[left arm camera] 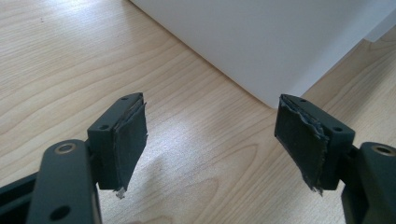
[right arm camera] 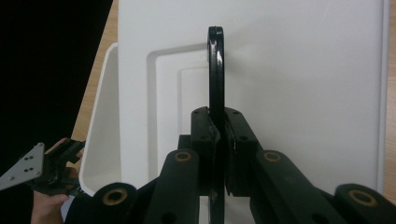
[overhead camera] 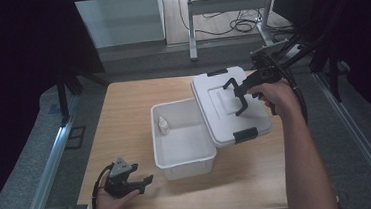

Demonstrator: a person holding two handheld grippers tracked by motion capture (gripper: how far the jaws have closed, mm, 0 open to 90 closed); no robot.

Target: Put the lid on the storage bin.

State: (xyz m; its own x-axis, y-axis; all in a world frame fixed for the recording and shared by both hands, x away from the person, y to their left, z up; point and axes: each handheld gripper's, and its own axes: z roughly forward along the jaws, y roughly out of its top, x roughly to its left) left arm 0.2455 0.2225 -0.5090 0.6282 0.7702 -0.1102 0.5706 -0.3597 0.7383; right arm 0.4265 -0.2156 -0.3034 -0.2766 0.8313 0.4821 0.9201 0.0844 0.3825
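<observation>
The right gripper (right arm camera: 218, 140) is clamped tight on the black carrying handle (right arm camera: 215, 70) of a white plastic lid (right arm camera: 299, 93), its two pads pressed flat against either side of the thin handle, which rises edge-on between the jaws. In the high view the same gripper (overhead camera: 239, 96) comes in from the right, held in the person's right hand (overhead camera: 275, 95), and the lid (overhead camera: 214, 112) sits tilted, its left edge resting over the right rim of the open white bin (overhead camera: 185, 157) while the rest overhangs the wooden table (overhead camera: 124, 119). The lid is rectangular with a shallow stepped recess in its top and a dark latch (overhead camera: 245, 135) at its near end; a second dark latch shows at its far end.

A small pale bottle (overhead camera: 163, 125) stands in the bin's far left corner.

Well apart, at the table's near left corner, the left gripper (overhead camera: 135, 181) rests low in the left hand (overhead camera: 112, 203), jaws spread wide with nothing between them. Its own camera shows the worn dark pads (left arm camera: 131, 140) apart above bare wood, and a corner of the bin's white wall (left arm camera: 261, 46) just ahead.
</observation>
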